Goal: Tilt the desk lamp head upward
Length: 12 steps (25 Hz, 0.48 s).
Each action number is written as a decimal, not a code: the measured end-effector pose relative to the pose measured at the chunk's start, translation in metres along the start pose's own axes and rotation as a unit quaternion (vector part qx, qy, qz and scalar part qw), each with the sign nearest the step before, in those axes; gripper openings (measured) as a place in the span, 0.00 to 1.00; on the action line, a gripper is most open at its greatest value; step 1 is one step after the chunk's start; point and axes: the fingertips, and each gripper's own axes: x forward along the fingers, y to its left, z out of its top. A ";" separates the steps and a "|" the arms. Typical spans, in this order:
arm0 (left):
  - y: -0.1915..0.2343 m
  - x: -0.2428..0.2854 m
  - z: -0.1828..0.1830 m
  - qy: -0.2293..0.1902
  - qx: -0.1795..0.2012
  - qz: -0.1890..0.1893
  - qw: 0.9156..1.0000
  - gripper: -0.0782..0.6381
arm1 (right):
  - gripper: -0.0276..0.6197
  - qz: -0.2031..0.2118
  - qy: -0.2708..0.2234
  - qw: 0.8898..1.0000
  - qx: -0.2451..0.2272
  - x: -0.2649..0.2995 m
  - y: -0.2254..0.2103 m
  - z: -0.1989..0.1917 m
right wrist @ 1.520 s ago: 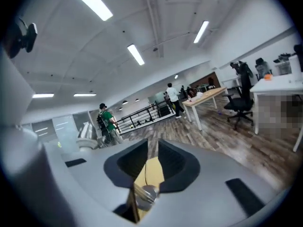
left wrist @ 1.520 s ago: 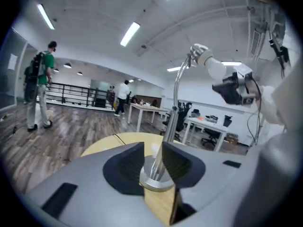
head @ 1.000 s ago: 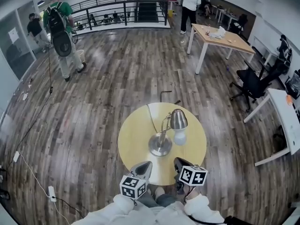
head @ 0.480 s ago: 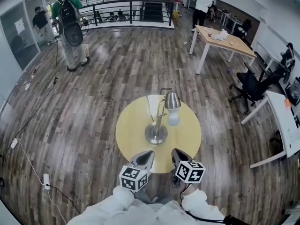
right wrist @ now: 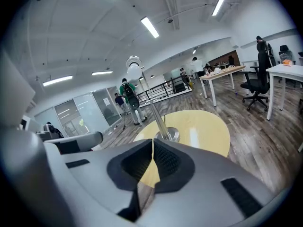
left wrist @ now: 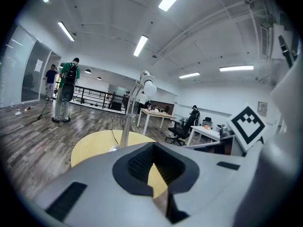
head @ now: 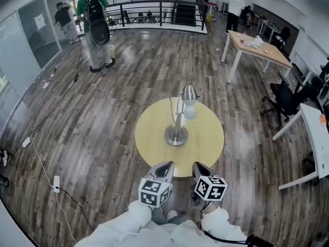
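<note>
Two grippers, one desk lamp, one round desk. At the desk's (head: 149, 138) 7 o'clock edge, left gripper (head: 164, 169), jaws pressed together, empty; at centre, desk lamp (head: 178, 122), head (head: 189, 94) toward 12 o'clock, bulb facing down; at 5 o'clock, right gripper (head: 199, 170), jaws likewise together. Advisable: steady the base (head: 176, 136) with one gripper and lift the head gently from beneath.
</note>
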 end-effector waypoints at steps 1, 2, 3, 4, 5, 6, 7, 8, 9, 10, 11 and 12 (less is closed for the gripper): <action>-0.003 -0.003 -0.001 0.002 0.003 0.000 1.000 0.11 | 0.08 0.003 -0.001 1.000 -0.002 -0.001 0.005 -0.001; -0.004 -0.006 -0.002 0.004 0.005 0.001 1.000 0.11 | 0.08 0.005 -0.003 1.000 -0.006 -0.002 0.010 -0.001; -0.005 -0.009 -0.003 0.006 0.006 0.001 1.000 0.11 | 0.08 0.007 -0.006 1.000 -0.010 -0.002 0.016 0.000; -0.004 -0.012 -0.003 0.007 0.005 0.001 1.000 0.11 | 0.08 0.010 -0.009 1.000 -0.012 -0.002 0.022 0.001; -0.002 -0.017 -0.003 0.008 0.002 0.001 1.000 0.11 | 0.07 0.014 -0.013 1.000 -0.016 -0.003 0.030 0.002; -0.001 -0.021 -0.003 0.007 0.000 0.001 1.000 0.11 | 0.07 0.019 -0.017 0.999 -0.022 -0.004 0.038 0.002; 0.001 -0.024 -0.004 0.006 -0.001 0.002 1.000 0.11 | 0.07 0.021 -0.020 0.999 -0.030 -0.005 0.043 0.003; 0.002 -0.025 -0.004 0.005 -0.001 0.003 1.000 0.11 | 0.07 0.020 -0.023 0.999 -0.038 -0.005 0.045 0.004; 0.002 -0.026 -0.004 0.005 -0.001 0.003 1.000 0.11 | 0.07 0.018 -0.024 0.999 -0.041 -0.006 0.046 0.006; 0.001 -0.027 -0.004 0.005 0.000 0.002 1.000 0.11 | 0.07 0.017 -0.024 0.999 -0.040 -0.007 0.047 0.006; 0.001 -0.028 -0.004 0.005 0.002 0.001 1.000 0.11 | 0.07 0.016 -0.023 0.999 -0.038 -0.007 0.048 0.005; 0.001 -0.029 -0.003 0.005 0.007 0.000 1.000 0.11 | 0.06 0.014 -0.021 0.999 -0.039 -0.007 0.048 0.004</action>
